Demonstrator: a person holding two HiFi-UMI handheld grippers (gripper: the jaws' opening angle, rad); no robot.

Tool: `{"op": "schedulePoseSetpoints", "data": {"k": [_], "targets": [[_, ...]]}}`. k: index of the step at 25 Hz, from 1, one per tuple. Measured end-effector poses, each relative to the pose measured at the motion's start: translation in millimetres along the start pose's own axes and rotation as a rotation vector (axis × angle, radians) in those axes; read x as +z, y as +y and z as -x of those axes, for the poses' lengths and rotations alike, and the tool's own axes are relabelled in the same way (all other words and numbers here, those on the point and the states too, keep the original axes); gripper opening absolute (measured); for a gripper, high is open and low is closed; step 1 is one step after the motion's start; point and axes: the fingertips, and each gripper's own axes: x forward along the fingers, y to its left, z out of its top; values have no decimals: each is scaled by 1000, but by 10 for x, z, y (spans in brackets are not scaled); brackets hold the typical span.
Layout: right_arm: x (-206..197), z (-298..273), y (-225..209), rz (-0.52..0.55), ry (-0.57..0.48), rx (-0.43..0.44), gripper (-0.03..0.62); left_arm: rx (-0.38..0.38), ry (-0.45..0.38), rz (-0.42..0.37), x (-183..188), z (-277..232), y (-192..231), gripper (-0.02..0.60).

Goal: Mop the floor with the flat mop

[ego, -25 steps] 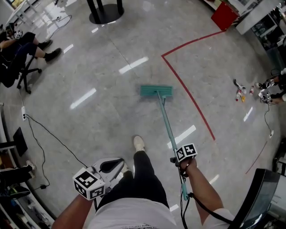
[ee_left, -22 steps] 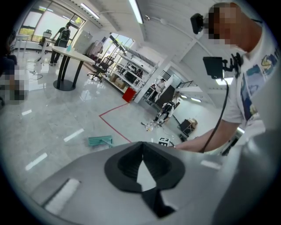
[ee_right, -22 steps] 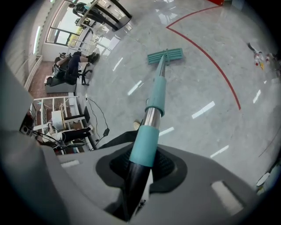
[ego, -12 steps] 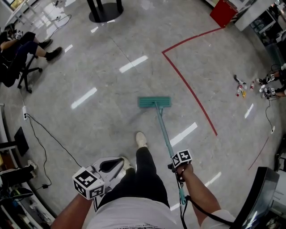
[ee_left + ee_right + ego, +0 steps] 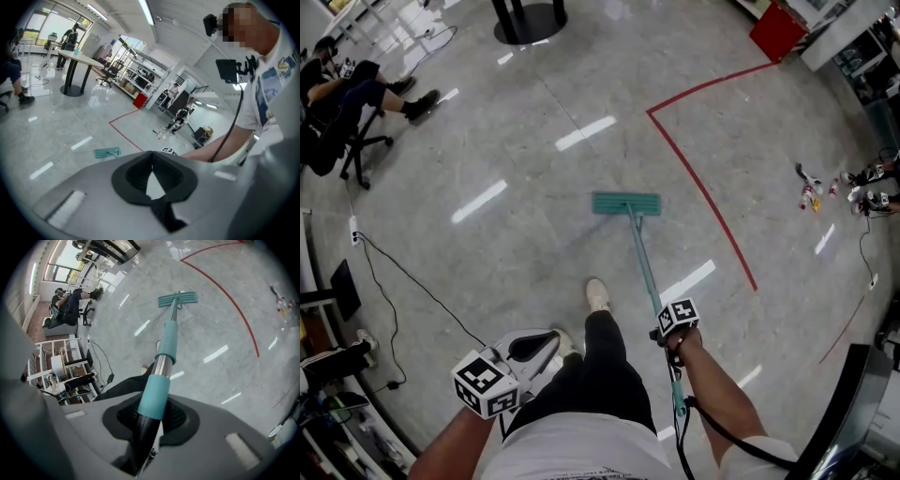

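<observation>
Your right gripper [image 5: 664, 330] is clamped on the mop handle [image 5: 643, 258], jaws narrow around its teal sleeve (the right gripper view shows the pole running straight out between them). The mop head [image 5: 625, 202] lies flat on the floor [image 5: 516, 234] ahead of you, well beyond your shoe [image 5: 597, 294] and left of the red tape line [image 5: 703, 192]. Your left gripper [image 5: 534, 349] sits by your hip, jaws together on nothing. Open floor spreads ahead and left. A cable [image 5: 403, 281] trails near the left edge, a seated person [image 5: 347, 89] is at far left, and small bottles [image 5: 807, 194] lie at far right.
</observation>
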Motion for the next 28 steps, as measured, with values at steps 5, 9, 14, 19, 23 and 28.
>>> {"op": "schedulePoseSetpoints", "data": {"k": [5, 9, 14, 19, 23, 28], "targets": [[304, 134, -67, 17, 3, -14, 86, 11, -11, 5, 115, -62, 38, 3], [512, 225, -89, 28, 4, -23, 86, 25, -26, 14, 218, -95, 100, 3], [807, 330, -74, 39, 5, -25, 86, 39, -30, 22, 326, -135, 175, 3], [1107, 447, -85, 61, 10, -42, 86, 53, -39, 39, 416, -172, 252, 3], [1320, 551, -119, 77, 12, -56, 86, 53, -38, 49, 465, -241, 261, 3], [1570, 695, -170, 83, 11, -58, 86, 56, -39, 66, 541, -349, 265, 3]]}}
